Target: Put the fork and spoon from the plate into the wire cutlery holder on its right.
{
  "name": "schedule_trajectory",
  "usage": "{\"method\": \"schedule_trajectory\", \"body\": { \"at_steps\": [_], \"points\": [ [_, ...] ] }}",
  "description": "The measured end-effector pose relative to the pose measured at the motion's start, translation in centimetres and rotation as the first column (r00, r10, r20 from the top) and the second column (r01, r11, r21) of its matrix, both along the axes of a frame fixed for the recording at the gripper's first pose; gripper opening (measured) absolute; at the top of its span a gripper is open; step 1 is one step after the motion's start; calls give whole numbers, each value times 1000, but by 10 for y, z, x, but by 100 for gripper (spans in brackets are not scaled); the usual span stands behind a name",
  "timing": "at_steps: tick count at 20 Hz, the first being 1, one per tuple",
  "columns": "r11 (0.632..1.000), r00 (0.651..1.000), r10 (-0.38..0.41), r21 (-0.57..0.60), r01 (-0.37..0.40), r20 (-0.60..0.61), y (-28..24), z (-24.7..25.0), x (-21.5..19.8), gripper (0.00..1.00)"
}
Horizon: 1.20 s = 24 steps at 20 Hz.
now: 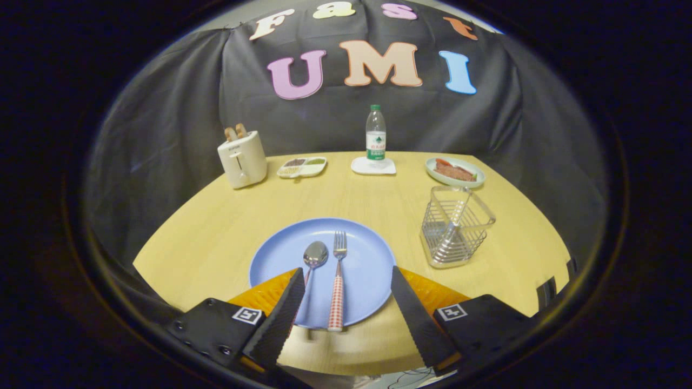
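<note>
Fork [337, 281] and spoon [314, 258] lie side by side on the plate [367, 270] between the gripper's [345, 308] wide-open, empty fingers, so closing now risks pinching both handles together.

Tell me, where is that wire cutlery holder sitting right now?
In the gripper view, the wire cutlery holder stands upright on the table, right of the blue plate and just in front of a dish of food. The open gripper is nearer than it.
</note>
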<state>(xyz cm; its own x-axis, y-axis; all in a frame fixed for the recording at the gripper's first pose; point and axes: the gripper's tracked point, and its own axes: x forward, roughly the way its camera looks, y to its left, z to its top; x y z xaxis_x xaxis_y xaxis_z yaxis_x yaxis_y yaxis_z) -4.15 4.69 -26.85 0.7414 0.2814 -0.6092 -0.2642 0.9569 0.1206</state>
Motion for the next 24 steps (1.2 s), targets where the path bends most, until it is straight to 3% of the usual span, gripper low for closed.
{"method": "schedule_trajectory", "body": {
  "at_steps": [5,13,20,24],
  "points": [
    [998,998,22,-50,-26,-67,4,-30,-3,97],
    [991,991,48,-116,-63,-125,19,-53,-2,51],
    [992,983,17,-117,-39,-185,20,-56,2,15],
    [993,985,23,-107,-42,-171,22,-40,4,15]
  ]
}}
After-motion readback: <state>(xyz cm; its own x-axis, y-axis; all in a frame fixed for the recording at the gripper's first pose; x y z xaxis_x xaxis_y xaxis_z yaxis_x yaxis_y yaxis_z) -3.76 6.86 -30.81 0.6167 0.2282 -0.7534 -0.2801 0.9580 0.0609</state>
